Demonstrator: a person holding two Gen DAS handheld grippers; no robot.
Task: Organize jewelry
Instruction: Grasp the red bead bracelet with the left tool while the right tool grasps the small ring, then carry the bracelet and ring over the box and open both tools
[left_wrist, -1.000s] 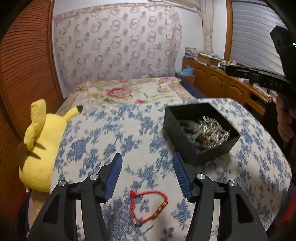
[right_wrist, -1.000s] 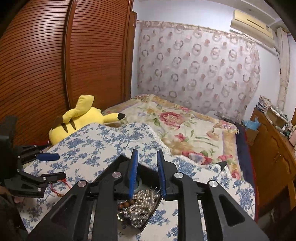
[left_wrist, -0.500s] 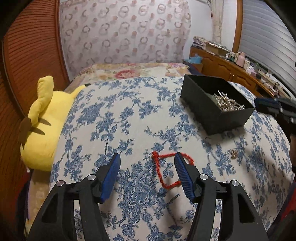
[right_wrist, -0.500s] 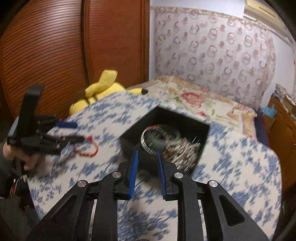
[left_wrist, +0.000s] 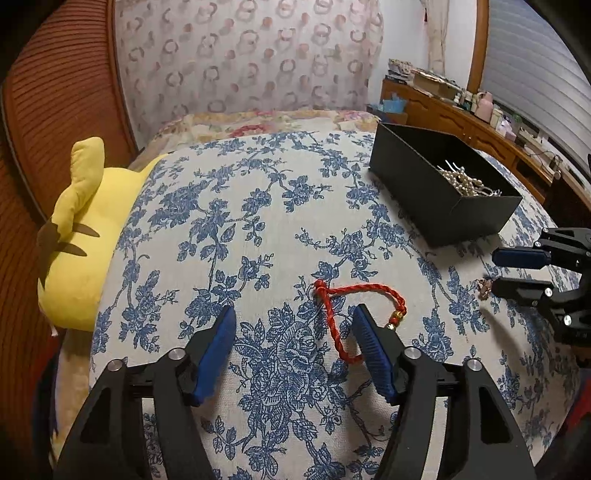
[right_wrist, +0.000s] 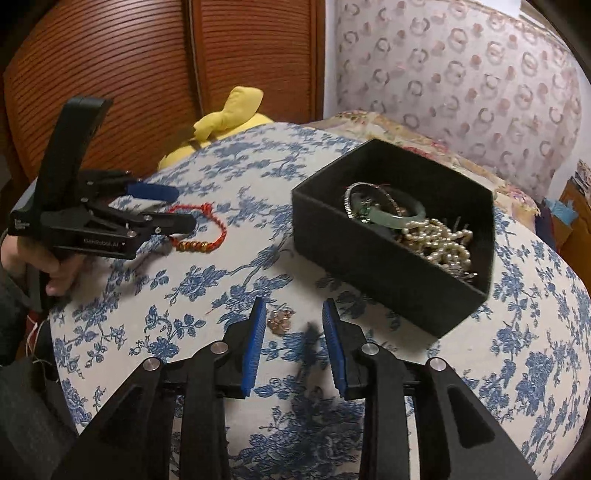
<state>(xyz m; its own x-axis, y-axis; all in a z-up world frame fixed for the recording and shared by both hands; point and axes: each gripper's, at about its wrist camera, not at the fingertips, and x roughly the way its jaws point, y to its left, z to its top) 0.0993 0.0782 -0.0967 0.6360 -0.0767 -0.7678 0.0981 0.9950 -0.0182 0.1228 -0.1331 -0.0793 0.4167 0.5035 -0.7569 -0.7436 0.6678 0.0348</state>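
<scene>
Hovering over the blue-flowered cloth (left_wrist: 258, 206), your left tool (left_wrist: 291, 325) is spreading, its pads apart with nothing between them; the red cord bracelet (left_wrist: 340, 314) lies on the cloth, partly hidden behind the right-hand pad. Your right tool (right_wrist: 293, 317) is also opening, empty, with a small rose-gold trinket (right_wrist: 280, 320) lying just ahead between its pads. Beyond stands the black box (right_wrist: 369, 254), holding a pearl strand (right_wrist: 439, 240) and bangles.

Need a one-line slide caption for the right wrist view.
Right hand-held gripper, jaws opening, poised over a small copper-coloured trinket on the floral cloth, beside the black jewelry box.
</scene>
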